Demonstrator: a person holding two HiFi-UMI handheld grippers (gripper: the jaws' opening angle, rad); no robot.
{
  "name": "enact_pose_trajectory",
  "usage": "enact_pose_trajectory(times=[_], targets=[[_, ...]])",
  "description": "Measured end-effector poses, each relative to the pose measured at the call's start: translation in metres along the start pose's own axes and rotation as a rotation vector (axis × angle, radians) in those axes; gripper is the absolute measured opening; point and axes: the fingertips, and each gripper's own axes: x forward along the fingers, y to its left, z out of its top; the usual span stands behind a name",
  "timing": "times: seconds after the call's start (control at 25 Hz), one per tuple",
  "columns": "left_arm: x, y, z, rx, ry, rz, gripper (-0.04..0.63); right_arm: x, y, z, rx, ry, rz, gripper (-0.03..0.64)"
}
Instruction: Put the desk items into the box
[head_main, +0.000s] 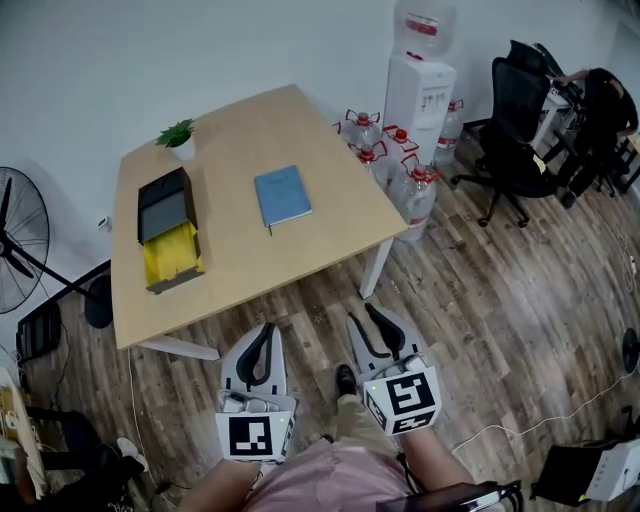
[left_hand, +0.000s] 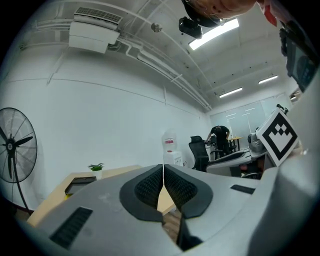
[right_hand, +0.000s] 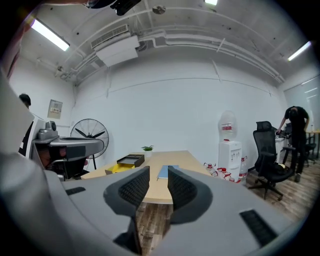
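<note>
Room: white walls, wood-plank floor (head_main: 480, 300). A standing fan (head_main: 18, 240) is at the left; a water dispenser (head_main: 418, 92) stands against the far wall with spare water bottles (head_main: 395, 160) clustered at its foot, and black office chairs (head_main: 520, 125) are off to the right. Surface: one light wooden desk (head_main: 240, 255), set at an angle to the wall. On it: a small potted plant (head_main: 178, 135) at the far corner; a blue notebook (head_main: 282, 196), closed and flat near the middle, well apart from the rest; a black tray (head_main: 165, 205) with a grey inside on the left side. Container: a yellow box (head_main: 172, 258), open-topped, directly against the near end of the black tray; whether the tray overlaps it I cannot tell, and nothing can be made out inside it. Grippers: both are held low in front of the person, over the floor, short of the desk's near edge and pointing towards it, side by side. The left gripper (head_main: 262, 340) has its jaws pressed together at the tips, with nothing between them. The right gripper (head_main: 375, 325) has its jaws a narrow gap apart, also empty.
</note>
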Motion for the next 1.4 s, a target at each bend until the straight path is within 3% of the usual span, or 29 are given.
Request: enact_pose_trajectory(times=[0.24, 0.56, 0.76, 1.4], targets=[[0.077, 0.014, 0.001, 0.026, 0.044, 0.023, 0.017, 0.063, -0.052, 0.013, 0.038, 0.003, 0.027, 0.112], [0.151, 0.035, 0.006, 0.019, 0.057, 0.075, 0.018, 0.134, -0.093, 0.036, 0.012, 0.008, 0.085, 0.109], [0.170, 0.048, 0.002, -0.018, 0.072, 0.122, 0.018, 0.163, -0.099, 0.046, -0.010, 0.021, 0.137, 0.107], [0.202, 0.106, -0.018, -0.004, 0.107, 0.238, 0.018, 0.244, -0.102, 0.051, -0.009, 0.042, 0.211, 0.107]])
